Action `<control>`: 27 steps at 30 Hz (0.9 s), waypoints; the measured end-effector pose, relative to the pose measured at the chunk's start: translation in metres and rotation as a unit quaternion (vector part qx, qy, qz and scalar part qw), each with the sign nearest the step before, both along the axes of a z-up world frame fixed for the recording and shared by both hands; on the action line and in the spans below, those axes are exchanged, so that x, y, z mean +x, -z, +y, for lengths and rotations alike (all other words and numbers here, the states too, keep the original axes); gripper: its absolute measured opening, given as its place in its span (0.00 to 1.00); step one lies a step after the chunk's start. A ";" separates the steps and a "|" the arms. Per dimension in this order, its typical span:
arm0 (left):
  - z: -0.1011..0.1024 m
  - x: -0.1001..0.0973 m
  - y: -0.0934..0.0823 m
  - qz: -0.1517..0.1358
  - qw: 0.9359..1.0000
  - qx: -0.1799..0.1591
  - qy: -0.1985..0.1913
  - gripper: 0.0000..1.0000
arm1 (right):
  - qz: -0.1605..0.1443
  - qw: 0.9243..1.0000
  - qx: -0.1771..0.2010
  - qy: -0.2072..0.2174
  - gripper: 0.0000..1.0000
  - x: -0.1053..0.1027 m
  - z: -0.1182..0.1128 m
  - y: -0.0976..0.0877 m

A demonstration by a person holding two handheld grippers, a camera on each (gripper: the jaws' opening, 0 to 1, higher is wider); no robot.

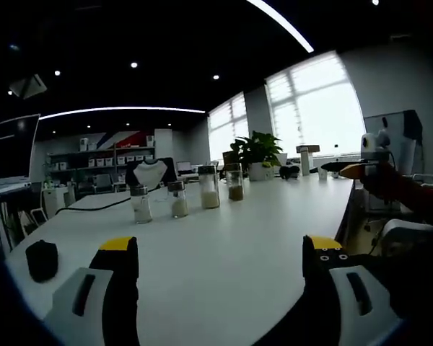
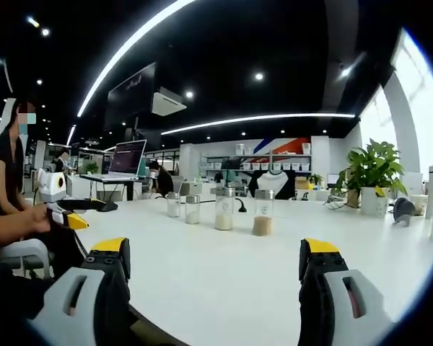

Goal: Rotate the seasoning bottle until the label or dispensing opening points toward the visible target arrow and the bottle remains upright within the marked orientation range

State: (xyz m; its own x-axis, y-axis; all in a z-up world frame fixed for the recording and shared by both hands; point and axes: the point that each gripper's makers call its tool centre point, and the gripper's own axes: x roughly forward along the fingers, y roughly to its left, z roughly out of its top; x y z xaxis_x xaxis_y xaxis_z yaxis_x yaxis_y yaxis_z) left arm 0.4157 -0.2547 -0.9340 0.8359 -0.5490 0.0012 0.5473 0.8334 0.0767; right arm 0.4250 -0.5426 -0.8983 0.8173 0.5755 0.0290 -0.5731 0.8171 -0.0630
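Both grippers, the left gripper (image 1: 220, 263) and the right gripper (image 2: 213, 267), are hovering with jaws spread wide over a white table (image 1: 224, 245), holding nothing. Four seasoning bottles (image 1: 187, 194) are standing upright in a row mid-table, well beyond the jaws, holding whitish granules in three and brown in the rightmost (image 1: 235, 183). Label directions cannot be told.

Open office w/ dark ceiling (image 2: 274, 43), curved light strip (image 2: 260, 119) and spot lamps overhead. Ahead of the left gripper, past the white table (image 1: 224, 252): bright windows (image 1: 314, 108), potted plant (image 1: 258, 150). Far ahead of the right gripper: shelves (image 2: 274, 167) on back wall, laptop (image 2: 126, 160) upper left.
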 end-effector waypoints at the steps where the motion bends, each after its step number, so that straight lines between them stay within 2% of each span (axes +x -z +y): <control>1: 0.001 0.001 -0.001 -0.004 1.000 0.000 -0.005 0.99 | 0.001 1.000 0.000 0.000 0.99 0.000 0.000 0.001; 4: 0.003 0.004 -0.001 -0.009 1.000 0.001 -0.014 0.99 | 0.002 1.000 -0.002 -0.001 0.99 0.001 0.001 0.002; 11: 0.006 0.009 -0.006 -0.012 1.000 -0.009 -0.021 0.97 | -0.015 0.999 0.043 -0.013 0.99 -0.003 0.003 -0.008; 16: 0.013 0.018 -0.003 -0.014 0.999 -0.002 -0.043 0.91 | -0.014 0.999 0.033 -0.008 0.99 -0.002 0.007 -0.004; 20: 0.012 0.028 -0.006 -0.008 0.999 -0.017 -0.048 0.91 | -0.002 0.999 0.033 0.000 0.99 -0.002 0.009 0.006; 25: 0.006 0.030 0.001 0.001 0.999 0.002 -0.042 0.96 | -0.017 1.000 -0.003 -0.004 1.00 -0.009 0.013 0.007; 27: 0.006 0.030 0.003 0.003 0.999 0.003 -0.041 0.96 | -0.008 1.000 -0.008 -0.003 1.00 -0.010 0.012 0.011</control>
State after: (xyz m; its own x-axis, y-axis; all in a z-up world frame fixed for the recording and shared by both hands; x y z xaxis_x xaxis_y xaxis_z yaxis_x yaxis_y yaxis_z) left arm 0.4459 -0.2483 -0.9367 0.8780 -0.4786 -0.0066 0.4776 0.8751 0.0779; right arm 0.4149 -0.5304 -0.9095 0.8138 0.5802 0.0330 -0.5760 0.8129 -0.0864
